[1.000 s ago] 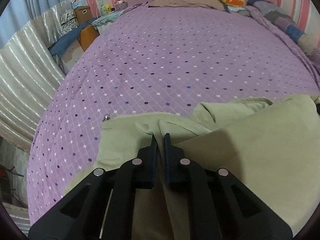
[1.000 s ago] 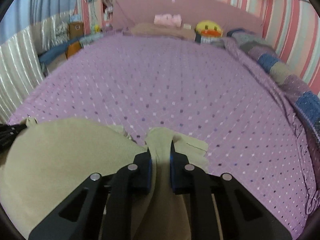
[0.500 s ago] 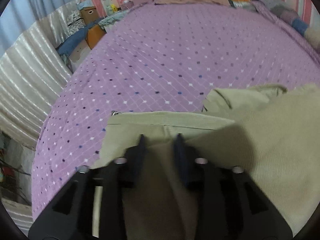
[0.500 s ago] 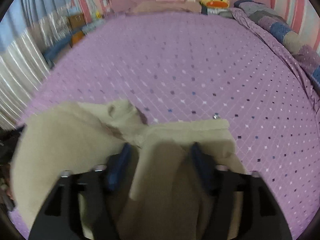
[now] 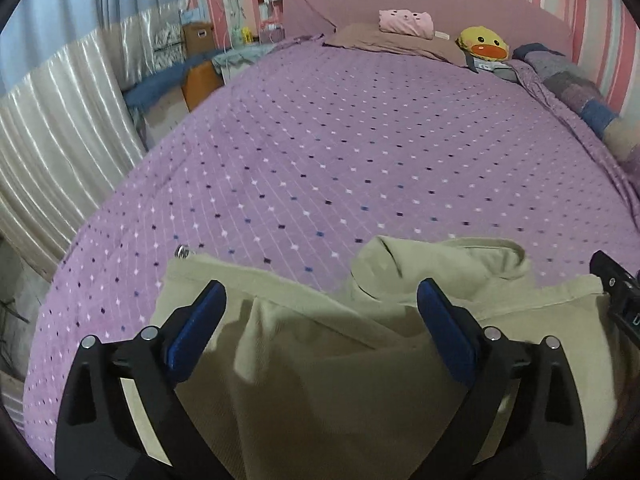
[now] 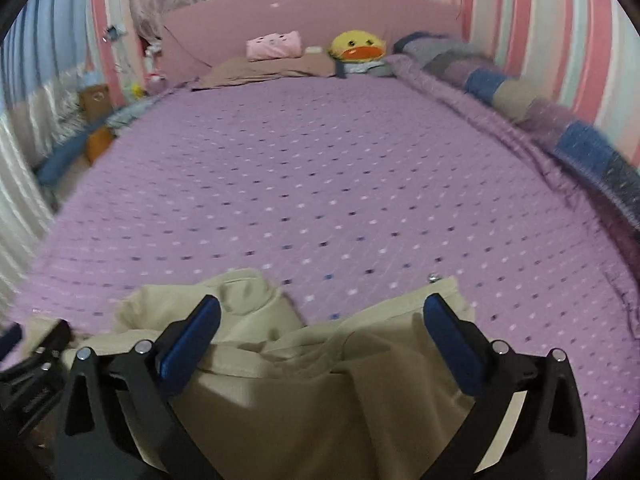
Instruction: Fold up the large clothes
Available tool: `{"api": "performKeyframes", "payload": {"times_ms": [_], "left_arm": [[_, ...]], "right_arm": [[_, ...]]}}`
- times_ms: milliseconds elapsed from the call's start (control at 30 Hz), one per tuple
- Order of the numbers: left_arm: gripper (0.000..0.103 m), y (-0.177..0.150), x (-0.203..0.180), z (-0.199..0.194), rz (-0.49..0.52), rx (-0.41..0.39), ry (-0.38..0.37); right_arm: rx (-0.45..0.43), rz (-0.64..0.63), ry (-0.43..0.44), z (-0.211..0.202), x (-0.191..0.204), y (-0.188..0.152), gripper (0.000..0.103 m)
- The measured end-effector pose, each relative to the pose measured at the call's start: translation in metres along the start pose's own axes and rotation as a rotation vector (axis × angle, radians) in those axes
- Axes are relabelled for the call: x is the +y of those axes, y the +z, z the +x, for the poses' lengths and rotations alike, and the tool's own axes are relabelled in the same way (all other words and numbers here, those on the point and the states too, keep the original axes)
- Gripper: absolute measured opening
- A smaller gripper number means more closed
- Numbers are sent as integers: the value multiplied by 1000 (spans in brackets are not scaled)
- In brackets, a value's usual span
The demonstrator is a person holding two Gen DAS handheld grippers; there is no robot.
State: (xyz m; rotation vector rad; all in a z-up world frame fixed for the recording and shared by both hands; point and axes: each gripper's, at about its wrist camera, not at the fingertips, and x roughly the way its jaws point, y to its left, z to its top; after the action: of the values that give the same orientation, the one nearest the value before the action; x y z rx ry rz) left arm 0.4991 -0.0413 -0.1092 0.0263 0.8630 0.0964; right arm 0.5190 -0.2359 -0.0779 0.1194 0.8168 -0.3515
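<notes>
The khaki garment (image 5: 328,380) lies bunched at the near edge of the purple bedspread (image 5: 340,152), far from the yellow duck plush (image 5: 484,44) at the pink headboard (image 6: 312,16). The left gripper (image 5: 320,300) hangs over the garment's left part, its jaws opening, blue pads clear of the cloth beneath them. The right gripper (image 6: 322,314) hangs over the right part, its jaws opening too, pressing nothing. A metal snap (image 6: 432,278) shows at the garment's far corner.
</notes>
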Motion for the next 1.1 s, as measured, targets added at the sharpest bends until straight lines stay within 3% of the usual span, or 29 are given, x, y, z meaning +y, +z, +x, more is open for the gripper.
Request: {"api": "performKeyframes", "payload": {"times_ms": [233, 433, 1100], "left_arm": [[100, -16, 20, 32, -90, 1, 2], [100, -24, 11, 47, -62, -46, 52], [100, -28, 15, 100, -124, -64, -40]], "right_arm": [[58, 49, 26, 50, -9, -11, 101], [29, 23, -4, 67, -3, -24, 102], [65, 76, 116, 119, -9, -24, 102]]}}
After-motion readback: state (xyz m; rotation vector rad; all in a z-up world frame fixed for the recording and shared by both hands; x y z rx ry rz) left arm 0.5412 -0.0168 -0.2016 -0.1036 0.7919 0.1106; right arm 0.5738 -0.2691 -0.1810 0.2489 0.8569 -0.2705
